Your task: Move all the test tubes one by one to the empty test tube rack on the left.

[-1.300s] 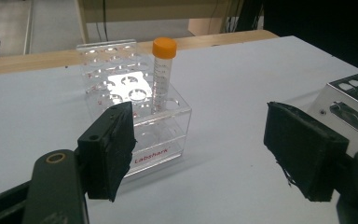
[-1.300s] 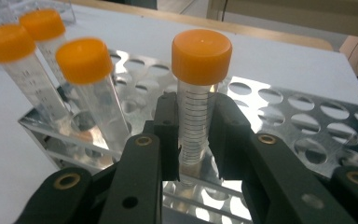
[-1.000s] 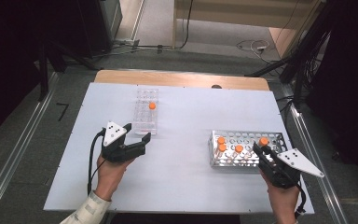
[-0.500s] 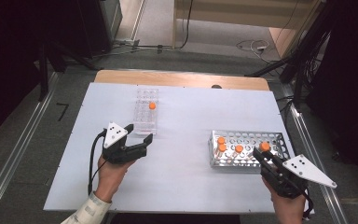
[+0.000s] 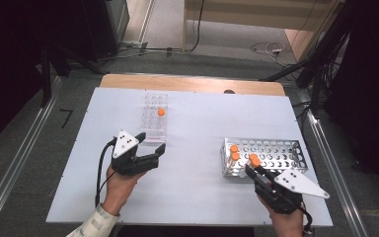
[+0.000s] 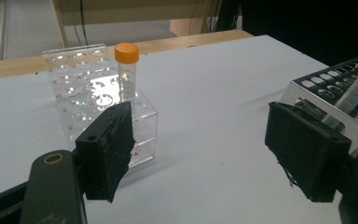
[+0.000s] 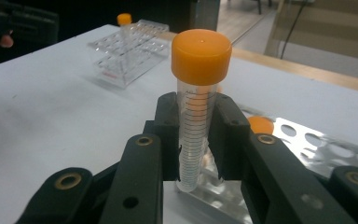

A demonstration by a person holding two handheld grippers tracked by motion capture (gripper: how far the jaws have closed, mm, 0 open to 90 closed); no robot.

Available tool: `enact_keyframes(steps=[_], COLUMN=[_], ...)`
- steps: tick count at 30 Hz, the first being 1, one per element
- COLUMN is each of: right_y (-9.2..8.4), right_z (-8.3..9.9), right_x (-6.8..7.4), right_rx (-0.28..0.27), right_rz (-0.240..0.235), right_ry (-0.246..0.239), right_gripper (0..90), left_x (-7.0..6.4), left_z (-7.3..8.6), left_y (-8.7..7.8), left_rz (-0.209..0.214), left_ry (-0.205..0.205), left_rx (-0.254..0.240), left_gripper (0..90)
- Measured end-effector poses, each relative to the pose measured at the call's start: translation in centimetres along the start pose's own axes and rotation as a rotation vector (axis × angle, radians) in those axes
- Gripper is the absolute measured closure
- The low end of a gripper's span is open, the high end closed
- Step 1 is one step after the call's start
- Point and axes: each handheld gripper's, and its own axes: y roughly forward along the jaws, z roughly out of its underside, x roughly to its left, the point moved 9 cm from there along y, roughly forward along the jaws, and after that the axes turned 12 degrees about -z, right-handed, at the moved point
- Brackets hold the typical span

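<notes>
Gripping an orange-capped tube (image 7: 196,116) between its pads, the right gripper (image 7: 196,140) holds it upright just above the metal rack (image 5: 296,150). Left gripper (image 6: 205,149) gapes wide, nothing inside, clear rack (image 6: 93,93) just beyond.

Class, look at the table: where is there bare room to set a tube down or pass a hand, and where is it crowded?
Bare tabletop runs between the clear rack and the metal rack, also along the far edge. Crowded: the metal rack's near-left corner, where the right gripper holds an orange-capped tube, and beside the open left gripper.
</notes>
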Motion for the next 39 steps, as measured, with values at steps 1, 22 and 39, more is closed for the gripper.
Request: enact_keyframes(steps=[1, 22, 39], right_y=[0.5, 9.1, 13.0], right_z=[0.2, 0.2, -0.4], right_x=[0.3, 4.0, 6.7], right_rx=[0.006, 0.085, 0.117], right_rz=[-0.014, -0.154, -0.228], right_ry=[0.003, -0.042, -0.079], right_gripper=[72.0, 72.1, 72.1], left_x=[-0.1, -5.0, -8.5], left_z=[0.0, -0.7, -0.7], left_y=[0.0, -0.5, -0.8], left_rz=[0.001, 0.138, 0.228], left_ry=[0.002, 0.047, 0.087], left_rx=[0.001, -0.015, -0.023], left_gripper=[23.7, 26.4, 27.7])
